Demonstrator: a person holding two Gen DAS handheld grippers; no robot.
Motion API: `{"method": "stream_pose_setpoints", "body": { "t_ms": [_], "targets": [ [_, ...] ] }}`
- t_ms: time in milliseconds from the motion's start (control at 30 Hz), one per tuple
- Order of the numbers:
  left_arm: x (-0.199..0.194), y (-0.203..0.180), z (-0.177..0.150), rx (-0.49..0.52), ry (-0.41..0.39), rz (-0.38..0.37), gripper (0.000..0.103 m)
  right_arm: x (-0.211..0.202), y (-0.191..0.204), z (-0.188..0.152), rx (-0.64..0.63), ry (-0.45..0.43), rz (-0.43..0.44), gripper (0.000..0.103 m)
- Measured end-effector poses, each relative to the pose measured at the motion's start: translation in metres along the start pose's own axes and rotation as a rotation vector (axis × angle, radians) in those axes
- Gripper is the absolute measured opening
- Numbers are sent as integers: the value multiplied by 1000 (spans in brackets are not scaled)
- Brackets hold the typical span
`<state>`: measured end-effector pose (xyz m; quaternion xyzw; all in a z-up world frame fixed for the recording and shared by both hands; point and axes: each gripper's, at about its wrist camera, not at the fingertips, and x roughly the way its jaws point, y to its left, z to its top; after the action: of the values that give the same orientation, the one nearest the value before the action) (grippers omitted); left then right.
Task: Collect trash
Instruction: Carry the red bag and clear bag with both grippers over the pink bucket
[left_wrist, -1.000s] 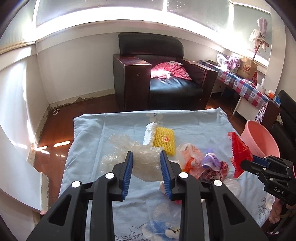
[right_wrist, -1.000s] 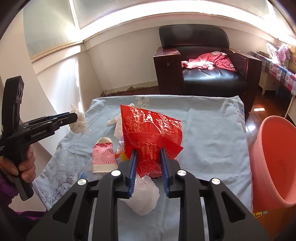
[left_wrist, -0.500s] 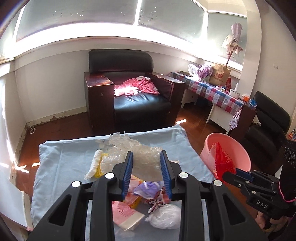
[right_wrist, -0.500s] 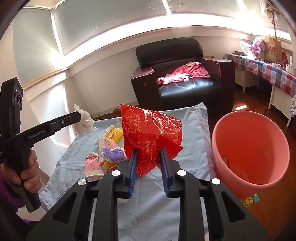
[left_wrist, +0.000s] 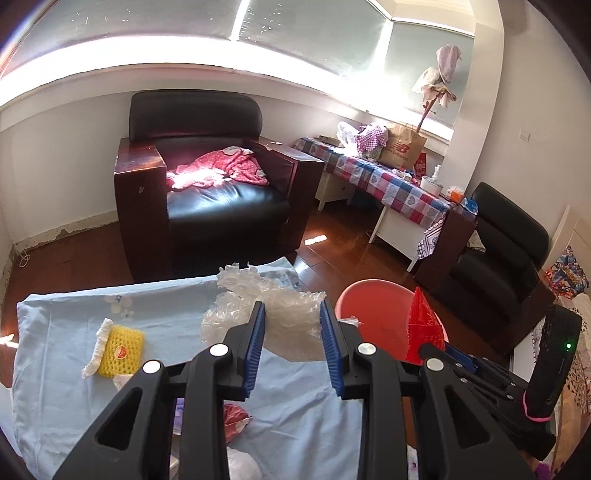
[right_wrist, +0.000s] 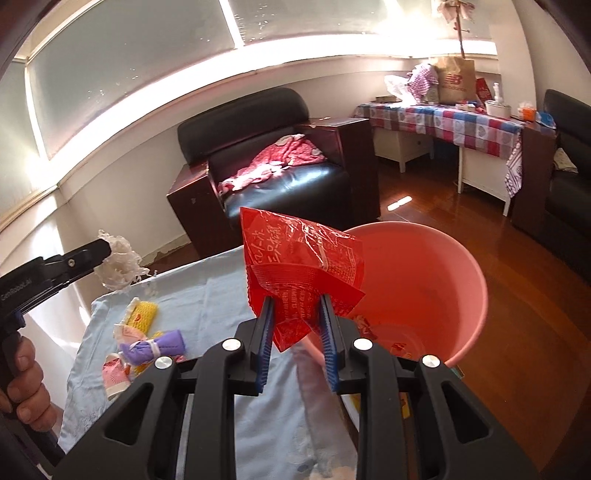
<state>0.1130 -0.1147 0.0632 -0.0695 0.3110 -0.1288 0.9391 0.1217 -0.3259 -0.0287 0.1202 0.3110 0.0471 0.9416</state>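
A table under a pale blue cloth (left_wrist: 74, 332) has a pink bucket (right_wrist: 436, 266) standing beside its edge. The right gripper (right_wrist: 295, 332) is clamped on a red plastic wrapper (right_wrist: 299, 266), which sticks up past the blue pads, in front of the bucket's near rim. The left gripper (left_wrist: 291, 347) pinches crumpled clear bubble wrap (left_wrist: 280, 317) above the cloth. A yellow foam net (left_wrist: 120, 350) and a purple bundle (right_wrist: 159, 345) lie on the cloth.
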Motion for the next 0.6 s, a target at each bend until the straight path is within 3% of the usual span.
{"method": "stream_pose_setpoints", "body": {
  "t_ms": [333,600],
  "targets": [
    [43,-60,-1,102,14,-124,29,24,-37,1,74,25,-119,25],
    [82,-80,-6,165,56,-166,30,43,-47,-1,82,53,-171,25]
  ]
}}
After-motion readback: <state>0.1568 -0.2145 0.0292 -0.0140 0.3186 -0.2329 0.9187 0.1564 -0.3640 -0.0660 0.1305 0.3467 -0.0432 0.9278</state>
